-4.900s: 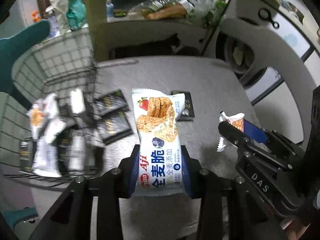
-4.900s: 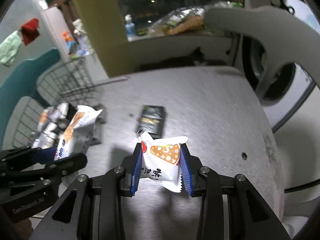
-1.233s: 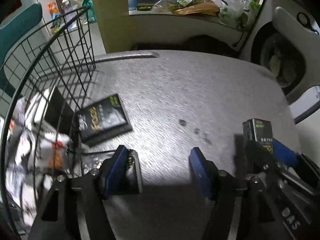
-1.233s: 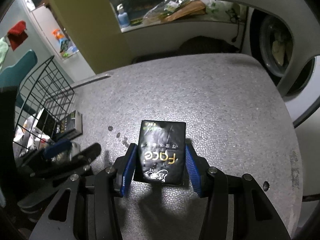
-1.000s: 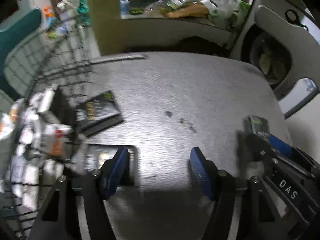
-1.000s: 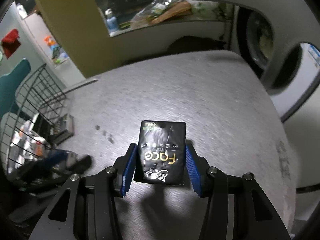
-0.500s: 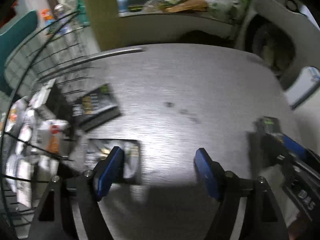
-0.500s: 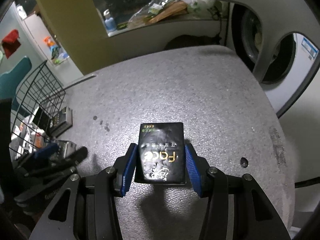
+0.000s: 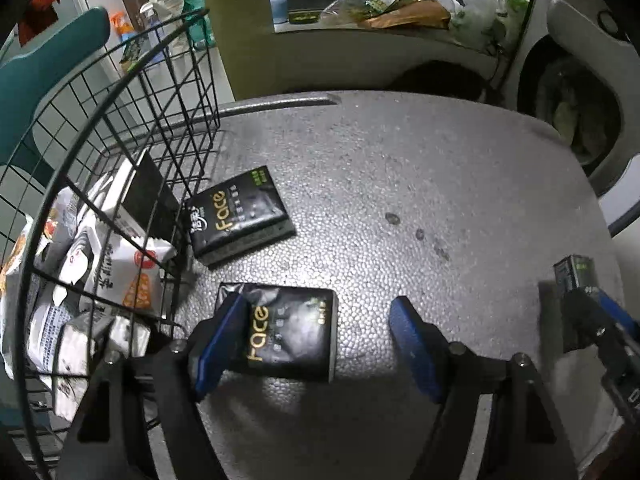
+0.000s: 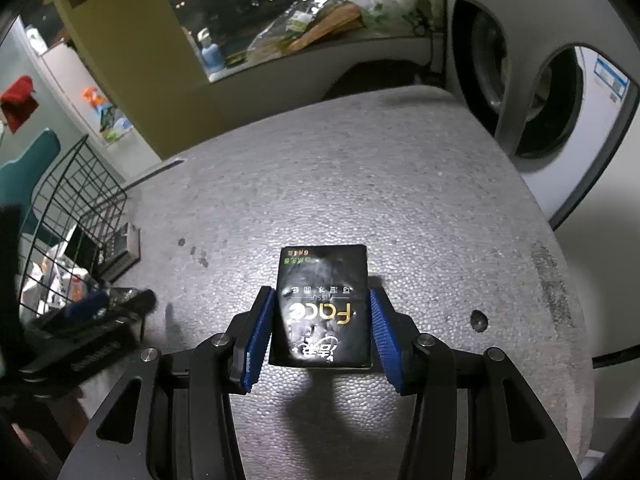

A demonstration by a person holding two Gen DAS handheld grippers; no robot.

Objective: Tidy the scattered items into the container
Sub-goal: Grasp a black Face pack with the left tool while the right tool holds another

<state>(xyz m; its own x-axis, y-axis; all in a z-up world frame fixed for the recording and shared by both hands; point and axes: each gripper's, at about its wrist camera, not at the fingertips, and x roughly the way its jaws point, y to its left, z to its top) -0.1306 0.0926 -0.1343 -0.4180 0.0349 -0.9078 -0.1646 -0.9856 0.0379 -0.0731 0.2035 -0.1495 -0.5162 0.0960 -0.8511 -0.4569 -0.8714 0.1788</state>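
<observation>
Black glossy film over soft folded tissue: light, squashy, slick on the broad faces, so probably best pinched across the two long edges, mid-length, with modest force. Grips exactly that way on the right: right gripper (image 10: pixel 321 294) about half open, blue pads pressed on both long edges of the held Face tissue pack (image 10: pixel 322 312), apparently lifted just clear of the foam tabletop (image 10: pixel 400 184), to judge by the shadow under it. Points steeply down, tilted forward, with the wire basket (image 10: pixel 76 184) off at 9 o'clock. On the left, gapes wide and holds nothing: left gripper (image 9: pixel 316 312) also pitched steeply down over the near Face tissue pack (image 9: pixel 292 332), lying flat at 7 o'clock in the left wrist view, one blue pad overlapping its end, the other well clear at 5 o'clock. Needs shifting toward 9 o'clock to centre before closing. Lies flat at 10 o'clock, just beside the basket wall: a far Face tissue pack (image 9: pixel 240 216). Already inside the basket: white snack packets (image 9: pixel 116 268).
</observation>
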